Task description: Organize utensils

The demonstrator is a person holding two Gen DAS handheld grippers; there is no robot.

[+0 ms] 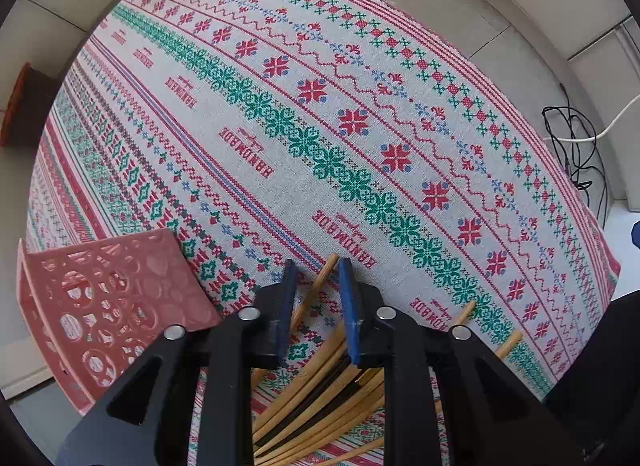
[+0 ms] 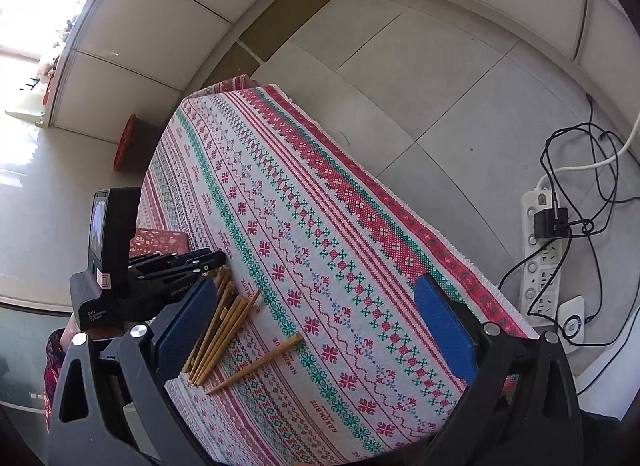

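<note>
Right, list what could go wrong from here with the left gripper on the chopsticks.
1. The left gripper has narrowed on one chopstick near its end; held so far from its middle, it may pivot or slip when lifted.
2. The other chopsticks lie fanned under the jaws, so lifting may drag or scatter them.
3. The basket sits at the table's edge; a nudge could push it off.

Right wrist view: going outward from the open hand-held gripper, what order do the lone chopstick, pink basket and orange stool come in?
From the right hand-held gripper:
1. Lone chopstick, between its fingers.
2. Pink basket, left, behind the other gripper.
3. Orange stool, on the floor beyond the table's far end.
</note>
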